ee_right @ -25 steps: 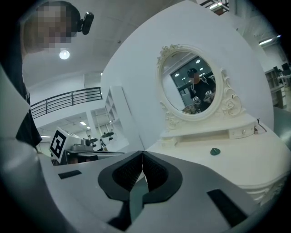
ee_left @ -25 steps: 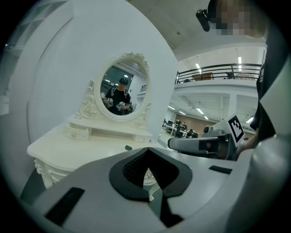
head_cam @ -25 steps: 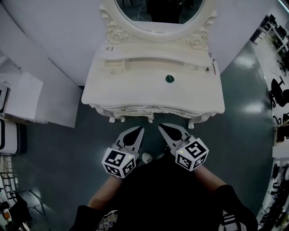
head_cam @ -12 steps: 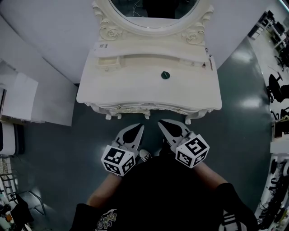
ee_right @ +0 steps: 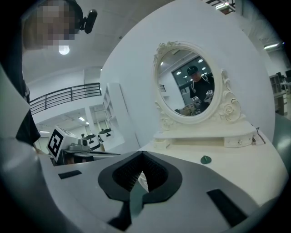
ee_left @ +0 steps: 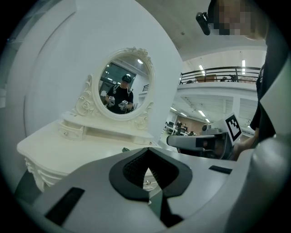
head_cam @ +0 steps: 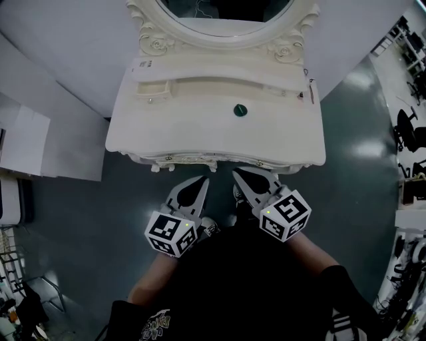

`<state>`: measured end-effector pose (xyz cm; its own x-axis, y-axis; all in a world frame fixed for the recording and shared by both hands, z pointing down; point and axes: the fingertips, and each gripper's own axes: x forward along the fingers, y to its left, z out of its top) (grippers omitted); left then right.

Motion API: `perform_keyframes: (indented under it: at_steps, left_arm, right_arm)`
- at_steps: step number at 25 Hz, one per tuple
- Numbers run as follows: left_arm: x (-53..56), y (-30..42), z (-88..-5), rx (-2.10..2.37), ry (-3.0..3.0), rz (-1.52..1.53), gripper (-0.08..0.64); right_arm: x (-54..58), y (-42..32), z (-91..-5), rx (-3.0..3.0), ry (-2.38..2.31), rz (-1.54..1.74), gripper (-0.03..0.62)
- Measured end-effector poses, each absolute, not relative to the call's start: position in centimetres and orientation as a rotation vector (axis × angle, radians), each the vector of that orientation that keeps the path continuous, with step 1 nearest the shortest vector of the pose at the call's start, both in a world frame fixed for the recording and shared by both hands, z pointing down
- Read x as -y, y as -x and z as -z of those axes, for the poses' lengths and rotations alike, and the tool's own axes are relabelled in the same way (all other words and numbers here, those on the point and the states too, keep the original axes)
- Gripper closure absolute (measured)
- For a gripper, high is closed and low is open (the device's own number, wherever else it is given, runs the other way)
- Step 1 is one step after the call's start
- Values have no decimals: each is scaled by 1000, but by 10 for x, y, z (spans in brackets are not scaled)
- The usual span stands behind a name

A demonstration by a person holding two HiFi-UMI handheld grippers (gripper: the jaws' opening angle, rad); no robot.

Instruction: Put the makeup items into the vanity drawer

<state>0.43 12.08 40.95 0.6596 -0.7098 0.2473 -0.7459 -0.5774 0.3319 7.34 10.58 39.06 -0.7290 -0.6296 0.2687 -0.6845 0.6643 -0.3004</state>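
A small dark green makeup item [head_cam: 239,110] lies on the white vanity top [head_cam: 166,130]; it also shows in the left gripper view [ee_left: 123,149] and the right gripper view [ee_right: 206,159]. A thin stick-like item [head_cam: 311,90] rests at the right end of the raised shelf. The front drawer [head_cam: 213,158] and the small shelf drawer [head_cam: 152,88] are closed. My left gripper [head_cam: 200,180] and right gripper [head_cam: 237,174] hover side by side just in front of the vanity's front edge. Both are shut with nothing in them.
An oval mirror [head_cam: 219,13] in an ornate frame stands at the back of the vanity. White wall panels [head_cam: 40,143] lie to the left, with grey floor [head_cam: 353,133] all around. Office chairs [head_cam: 409,133] stand far right. The person's shoe [head_cam: 210,228] shows below the grippers.
The vanity has shifted left in the head view. Both grippers have edged slightly closer to its front edge and stayed shut.
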Motion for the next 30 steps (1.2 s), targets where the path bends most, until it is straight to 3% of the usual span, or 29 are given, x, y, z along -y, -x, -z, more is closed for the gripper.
perform_keyframes:
  at_steps: [30]
  left_arm:
    - [14,-48,-454,1365,-2289,-194,560]
  right_arm:
    - [61,-137,-458,2670,-905,-611,563]
